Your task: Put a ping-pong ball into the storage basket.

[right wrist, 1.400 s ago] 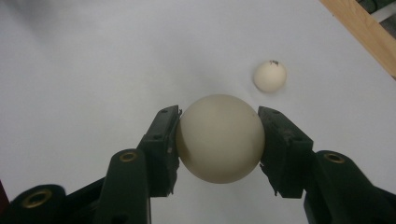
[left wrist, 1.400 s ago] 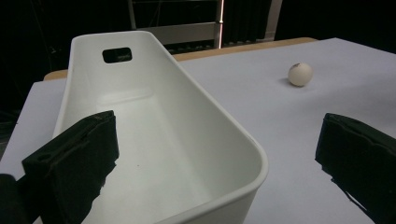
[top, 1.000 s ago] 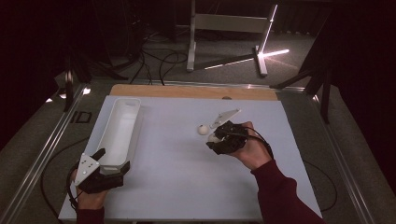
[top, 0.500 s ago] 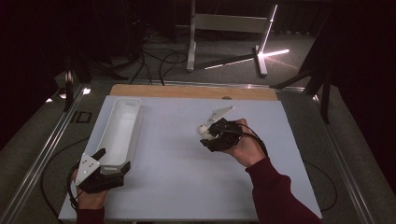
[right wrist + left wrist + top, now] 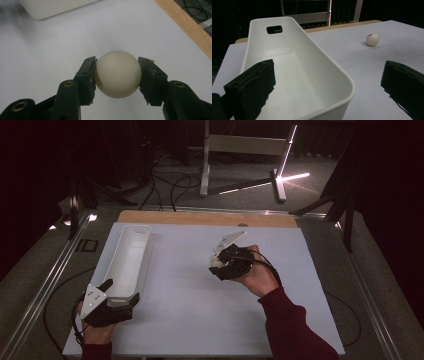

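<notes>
Right gripper (image 5: 117,75): moved leftward across the table. Jaws closed on the ball (image 5: 117,74), formerly lying free.

Count: 1 white ball (image 5: 118,74), mid-frame, right gripper view. 1 white bin (image 5: 128,261), left side of high view. 2 of my grippers: left (image 5: 121,291) lower left, right (image 5: 217,266) center.

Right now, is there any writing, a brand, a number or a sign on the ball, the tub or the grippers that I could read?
No text can be read.
Ball: a small dark mark near its top in the left gripper view, too small to read.
White tub: plain, no label.
Right gripper and left gripper: no lettering visible.
</notes>
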The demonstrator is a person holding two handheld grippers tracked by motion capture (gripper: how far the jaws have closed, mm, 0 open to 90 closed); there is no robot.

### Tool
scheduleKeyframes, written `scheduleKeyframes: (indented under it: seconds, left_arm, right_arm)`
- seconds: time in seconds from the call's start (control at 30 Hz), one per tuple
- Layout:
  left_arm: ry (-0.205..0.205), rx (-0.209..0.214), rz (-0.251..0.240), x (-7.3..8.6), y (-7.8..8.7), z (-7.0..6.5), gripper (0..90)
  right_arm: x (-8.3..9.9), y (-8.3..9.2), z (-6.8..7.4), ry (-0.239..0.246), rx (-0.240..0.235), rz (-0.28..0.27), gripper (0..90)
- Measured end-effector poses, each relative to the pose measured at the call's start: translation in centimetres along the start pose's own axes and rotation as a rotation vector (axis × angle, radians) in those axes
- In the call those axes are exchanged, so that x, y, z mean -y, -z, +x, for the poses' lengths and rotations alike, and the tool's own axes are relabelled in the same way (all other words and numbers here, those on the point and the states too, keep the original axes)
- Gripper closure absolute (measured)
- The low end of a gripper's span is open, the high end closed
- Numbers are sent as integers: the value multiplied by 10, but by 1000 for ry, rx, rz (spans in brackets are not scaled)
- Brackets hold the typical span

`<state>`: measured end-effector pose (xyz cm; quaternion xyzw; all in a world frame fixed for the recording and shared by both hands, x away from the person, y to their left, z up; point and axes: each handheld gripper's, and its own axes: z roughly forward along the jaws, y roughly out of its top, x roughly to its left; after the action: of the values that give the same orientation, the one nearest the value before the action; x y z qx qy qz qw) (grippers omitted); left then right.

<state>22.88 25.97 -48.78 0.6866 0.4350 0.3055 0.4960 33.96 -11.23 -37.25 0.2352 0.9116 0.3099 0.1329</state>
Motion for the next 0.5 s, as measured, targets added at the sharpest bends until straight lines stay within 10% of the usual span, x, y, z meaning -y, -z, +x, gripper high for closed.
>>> scheduleKeyframes:
  seconds: [0.5]
  left_arm:
    - [1,2,0,0,0,0,0]
  right_arm:
    - [-15,-4,3,9,-8,-25,504]
